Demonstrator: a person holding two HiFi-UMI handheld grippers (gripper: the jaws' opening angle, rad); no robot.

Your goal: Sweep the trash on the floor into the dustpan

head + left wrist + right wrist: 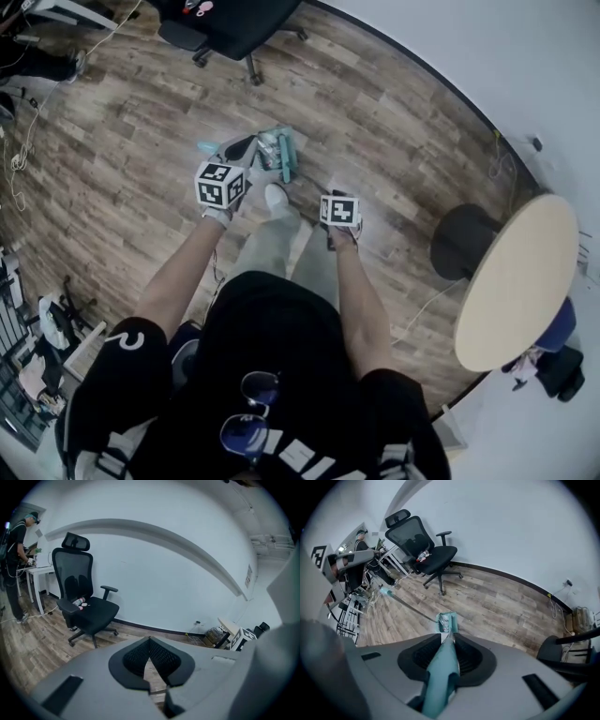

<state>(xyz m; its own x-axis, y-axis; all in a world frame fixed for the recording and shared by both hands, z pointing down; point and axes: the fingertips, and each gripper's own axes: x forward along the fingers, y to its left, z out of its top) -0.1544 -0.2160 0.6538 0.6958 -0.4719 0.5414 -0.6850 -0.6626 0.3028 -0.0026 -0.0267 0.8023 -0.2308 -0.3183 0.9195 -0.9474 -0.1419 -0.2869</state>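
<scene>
My right gripper (449, 641) is clamped on a long teal plastic handle (440, 679) that runs straight ahead, down to the teal dustpan (446, 620) on the wooden floor (497, 602); the left gripper (150, 644) is closed, empty.

Soft, even light fills the room: the pale wall (178, 573) is bright, nearly washed out at one o'clock in the head view, and the plank floor (141, 159) is dimmer with faint shadows. Every view bulges, fisheye-like, into black corners. At six o'clock the close fingers (133, 660) and teal handle (440, 677) are blurred.
</scene>
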